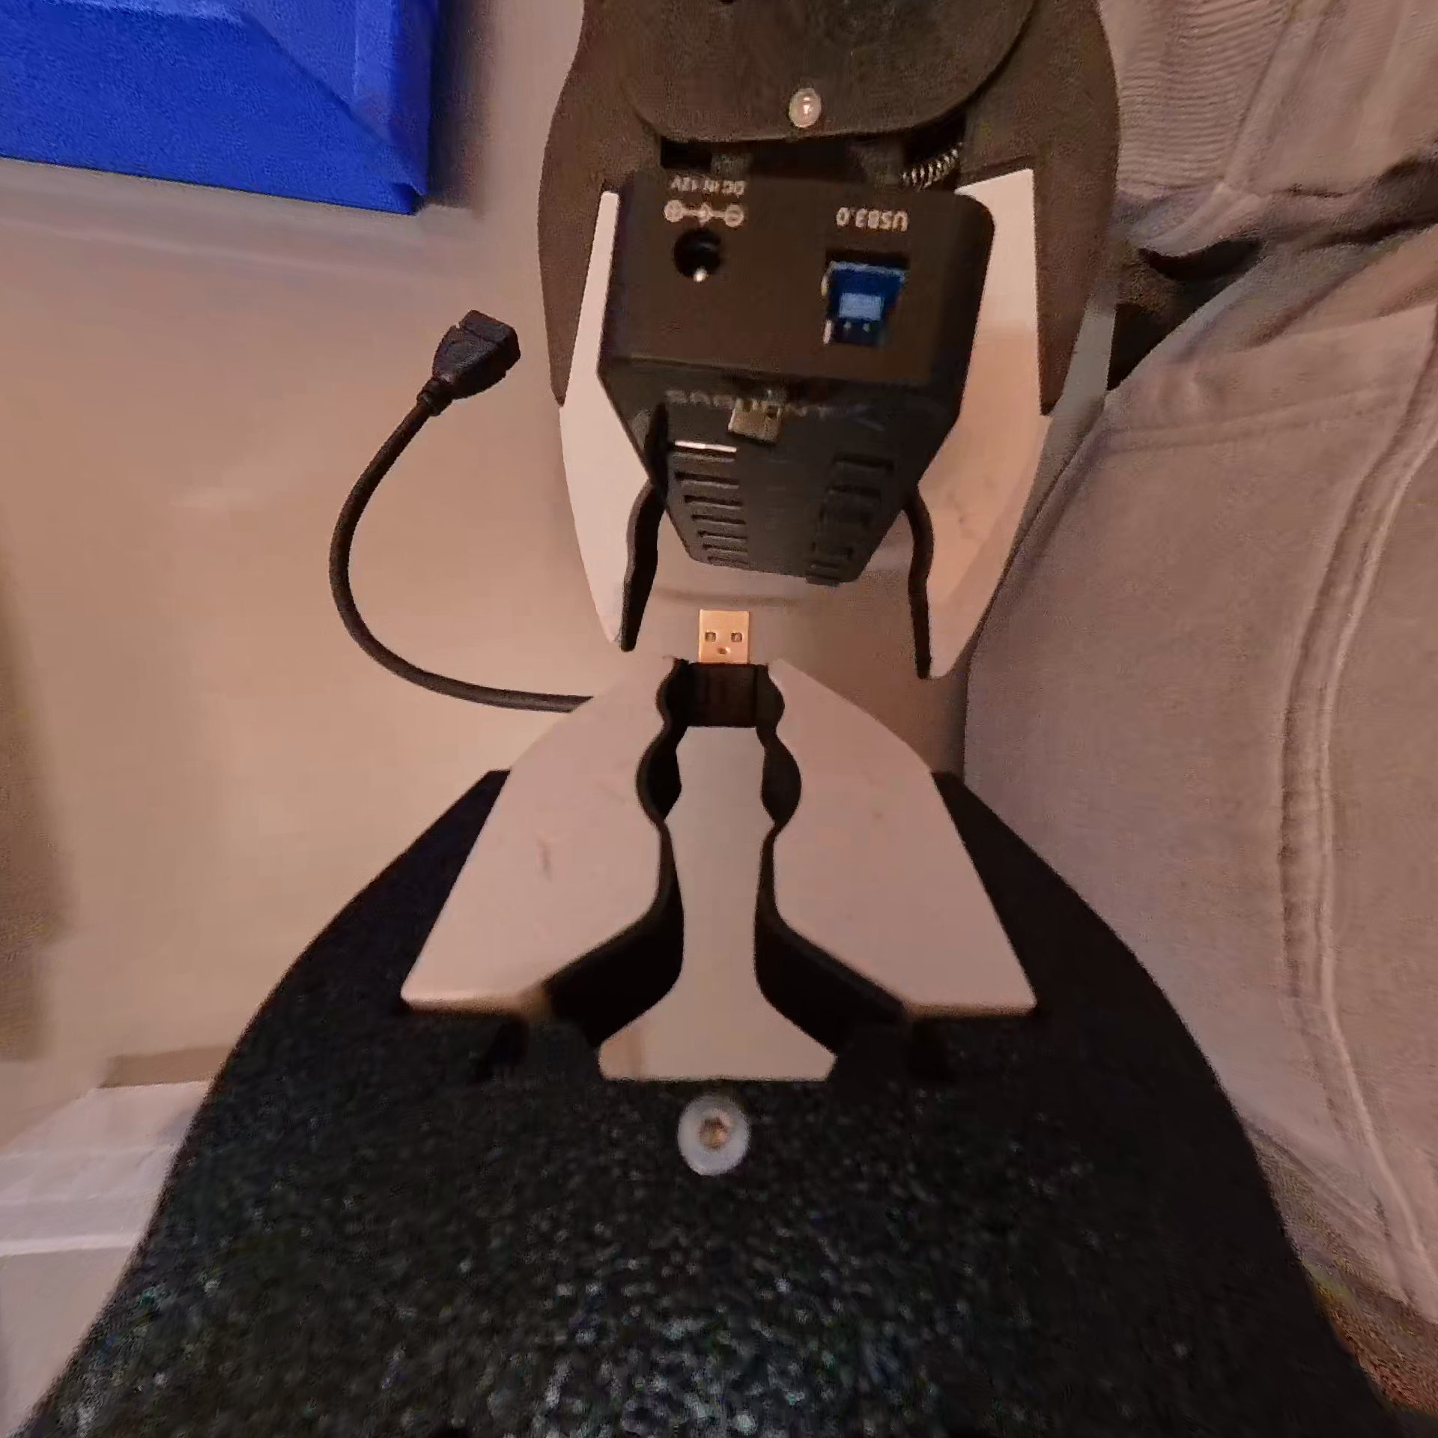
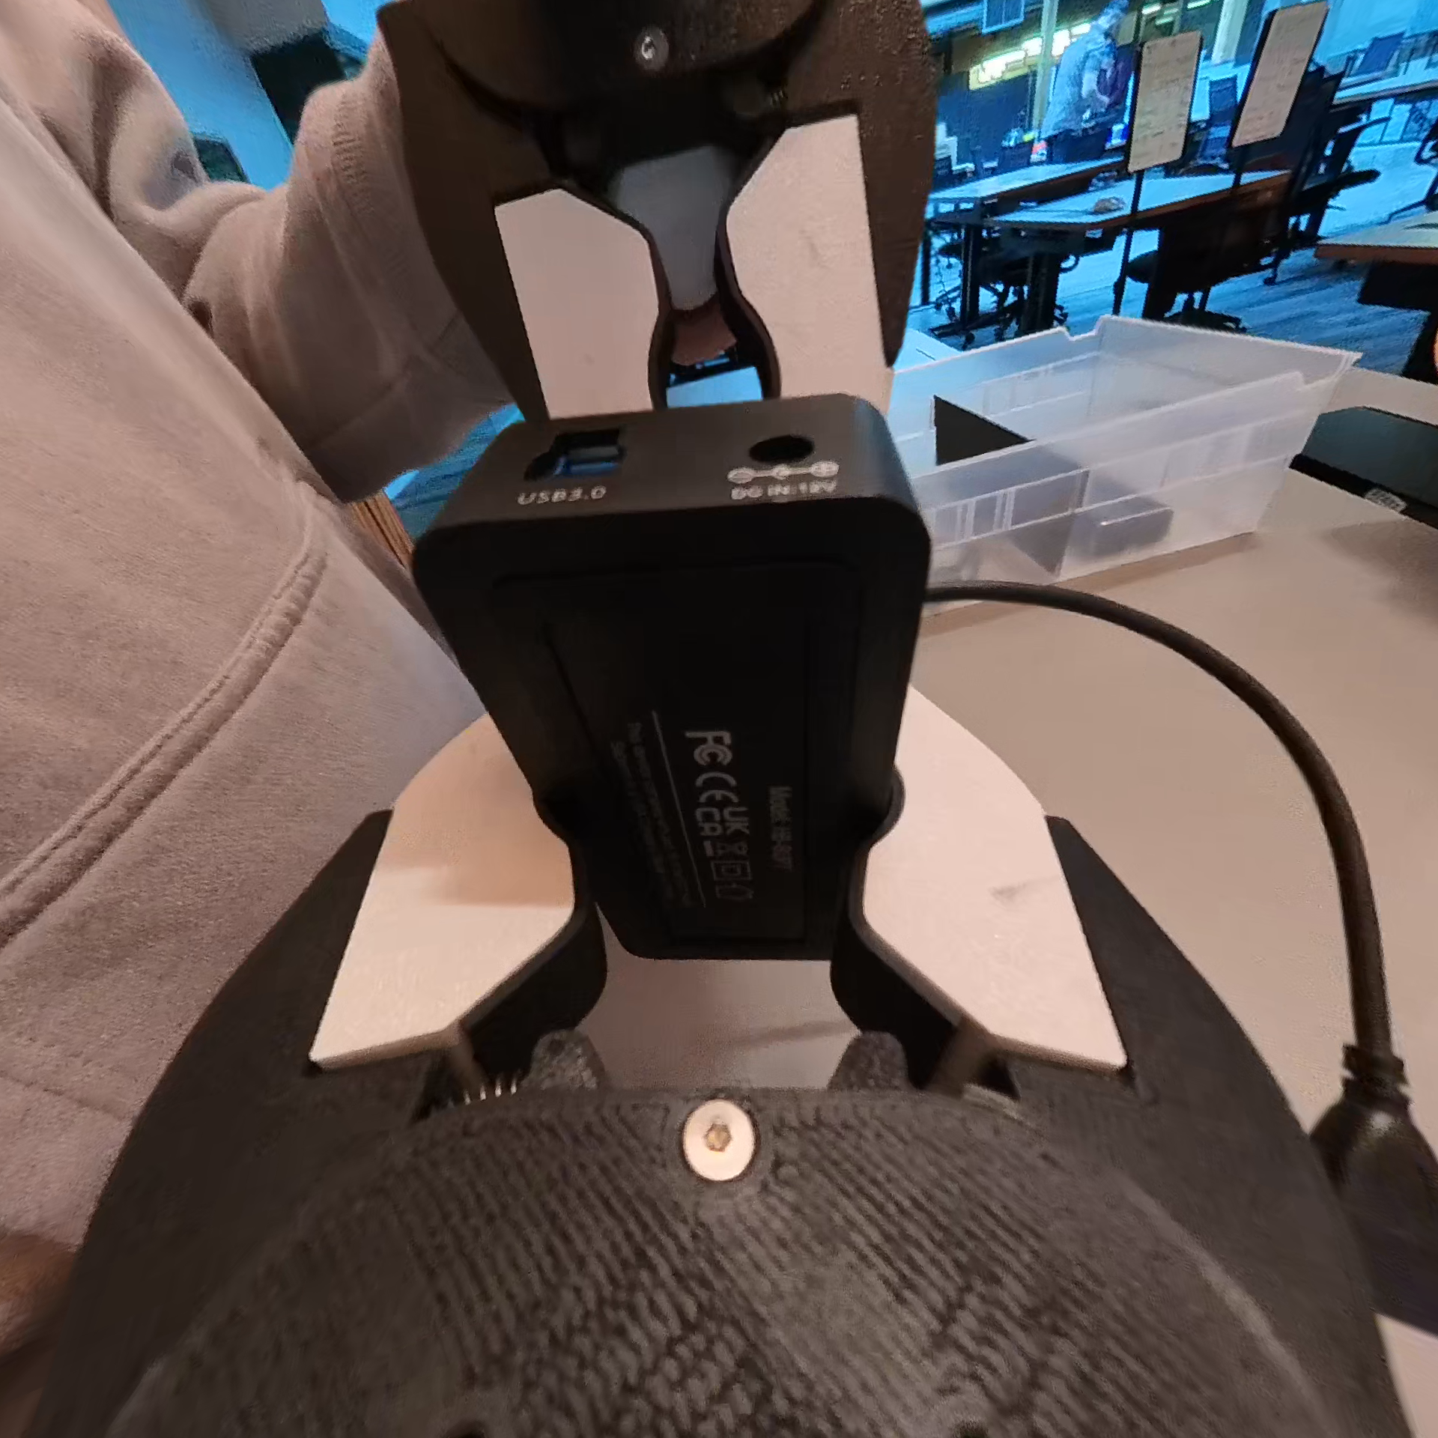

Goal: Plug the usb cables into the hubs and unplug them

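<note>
My left gripper (image 1: 724, 689) is shut on the black body of a USB plug (image 1: 724, 636), and the gold metal tip sticks out ahead of the fingertips. Its black cable (image 1: 350, 560) loops left to a loose socket end (image 1: 475, 350). My right gripper (image 2: 720, 809) is shut on a black USB hub (image 2: 677, 661). In the left wrist view the hub (image 1: 786, 350) hangs opposite, its slotted port face towards the plug, with a small gap between them. In the right wrist view the plug is hidden behind the hub, and the cable (image 2: 1214, 669) arcs to the right.
A person's grey sleeve and clothing (image 2: 156, 622) fill the left of the right wrist view and show on the right in the left wrist view (image 1: 1206, 778). A clear plastic bin (image 2: 1128, 436) stands on the beige table (image 2: 1128, 778). A blue object (image 1: 194, 85) is at upper left.
</note>
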Demonstrator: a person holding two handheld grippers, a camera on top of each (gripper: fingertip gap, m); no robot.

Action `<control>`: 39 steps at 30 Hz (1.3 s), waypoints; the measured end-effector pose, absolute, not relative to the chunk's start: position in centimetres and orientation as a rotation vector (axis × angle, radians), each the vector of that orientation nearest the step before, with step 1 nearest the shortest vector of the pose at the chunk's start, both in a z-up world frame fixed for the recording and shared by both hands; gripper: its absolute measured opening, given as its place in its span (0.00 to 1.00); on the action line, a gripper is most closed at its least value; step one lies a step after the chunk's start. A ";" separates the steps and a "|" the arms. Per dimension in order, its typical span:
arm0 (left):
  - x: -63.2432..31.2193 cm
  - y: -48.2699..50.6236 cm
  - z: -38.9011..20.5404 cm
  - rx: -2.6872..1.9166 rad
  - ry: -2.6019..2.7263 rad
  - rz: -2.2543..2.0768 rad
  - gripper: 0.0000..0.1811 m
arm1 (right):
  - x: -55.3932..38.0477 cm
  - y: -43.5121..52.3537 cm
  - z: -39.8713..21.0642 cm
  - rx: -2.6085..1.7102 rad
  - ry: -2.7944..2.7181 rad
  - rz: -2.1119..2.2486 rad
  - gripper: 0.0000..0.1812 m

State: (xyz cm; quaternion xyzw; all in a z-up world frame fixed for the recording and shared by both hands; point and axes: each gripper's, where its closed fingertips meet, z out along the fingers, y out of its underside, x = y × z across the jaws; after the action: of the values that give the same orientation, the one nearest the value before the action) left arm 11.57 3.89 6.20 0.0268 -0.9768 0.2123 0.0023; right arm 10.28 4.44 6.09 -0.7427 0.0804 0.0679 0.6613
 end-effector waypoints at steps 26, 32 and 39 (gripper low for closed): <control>11.8 2.9 5.7 0.068 -3.050 0.632 0.09 | 9.8 5.4 5.8 -1.674 0.158 0.199 0.41; 11.8 2.8 5.6 0.080 -3.050 0.626 0.09 | 10.2 5.3 6.0 -1.660 0.172 0.190 0.41; 11.8 2.9 5.5 0.039 -3.102 0.549 0.09 | 10.0 5.6 5.3 -1.742 0.133 0.143 0.41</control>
State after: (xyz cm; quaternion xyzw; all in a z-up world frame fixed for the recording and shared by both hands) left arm 11.75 2.87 5.50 0.0123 -0.9846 0.1743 -0.0043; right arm 9.99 5.58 5.27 -0.7637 0.0583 0.0629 0.6398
